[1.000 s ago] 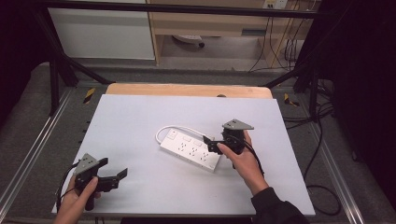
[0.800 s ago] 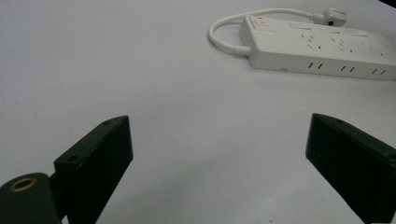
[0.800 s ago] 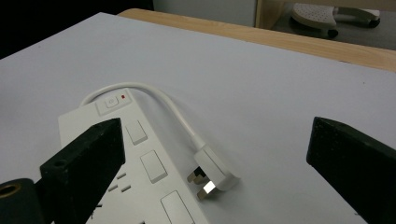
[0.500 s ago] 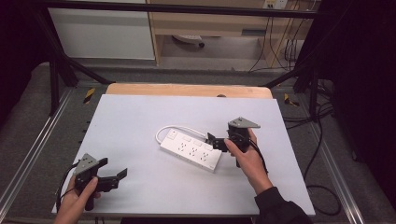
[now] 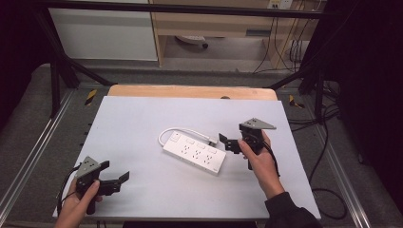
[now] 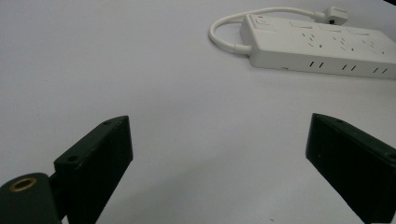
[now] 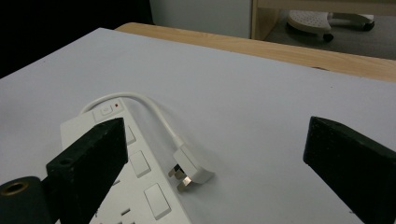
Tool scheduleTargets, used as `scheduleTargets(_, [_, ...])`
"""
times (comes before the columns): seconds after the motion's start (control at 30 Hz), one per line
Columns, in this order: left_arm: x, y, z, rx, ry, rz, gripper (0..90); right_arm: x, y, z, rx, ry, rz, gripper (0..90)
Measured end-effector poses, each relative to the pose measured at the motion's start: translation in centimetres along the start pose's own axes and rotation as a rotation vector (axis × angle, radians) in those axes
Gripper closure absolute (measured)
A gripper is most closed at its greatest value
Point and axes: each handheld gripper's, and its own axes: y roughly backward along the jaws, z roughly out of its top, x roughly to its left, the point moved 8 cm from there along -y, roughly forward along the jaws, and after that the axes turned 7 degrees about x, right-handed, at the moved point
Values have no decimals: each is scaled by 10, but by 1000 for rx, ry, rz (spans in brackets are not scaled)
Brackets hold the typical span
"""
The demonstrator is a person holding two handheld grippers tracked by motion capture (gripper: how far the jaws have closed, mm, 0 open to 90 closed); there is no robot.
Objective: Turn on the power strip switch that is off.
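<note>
A white power strip (image 5: pixel 194 152) lies at the middle of the white table top (image 5: pixel 142 123), with a short white cable looping from its far end to a plug (image 5: pixel 213 141) beside it. My right gripper (image 5: pixel 227 142) stands open just right of the plug, held in a hand. Along its jaws I see the plug (image 7: pixel 192 174) lying with its pins up, and the strip (image 7: pixel 140 182) to its left. My left gripper (image 5: pixel 119 182) is open near the table's front left corner, nothing between its jaws. From there the strip (image 6: pixel 322 46) is far off at the upper right.
A wooden strip (image 5: pixel 190 91) borders the table's far edge. Black frame posts stand at both back corners, and cables hang down at the right. A chair base (image 7: pixel 327 21) sits on the floor beyond the table.
My right gripper has drawn back to the right and slightly up, away from the power strip, and its jaws now stand wide. The left gripper has stayed in place.
</note>
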Motion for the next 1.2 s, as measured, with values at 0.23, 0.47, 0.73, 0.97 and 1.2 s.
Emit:
scheduleTargets(0.23, [0,0,0,-3,3,0,73,-13,21,-2,-10,-10,10,59])
scheduleTargets(0.47, [0,0,0,-3,2,1,72,-27,38,-6,-26,-24,-3,54])
scheduleTargets(0.73, [0,1,0,-5,2,1,72,-40,56,-13,-44,-36,-18,54])
scheduleTargets(0.97, [0,1,0,-2,-5,1,72,-53,69,-25,-49,-57,-35,55])
scheduleTargets(1.2, [-1,0,0,-4,-3,-1,72,-68,81,-42,-52,-81,-54,57])
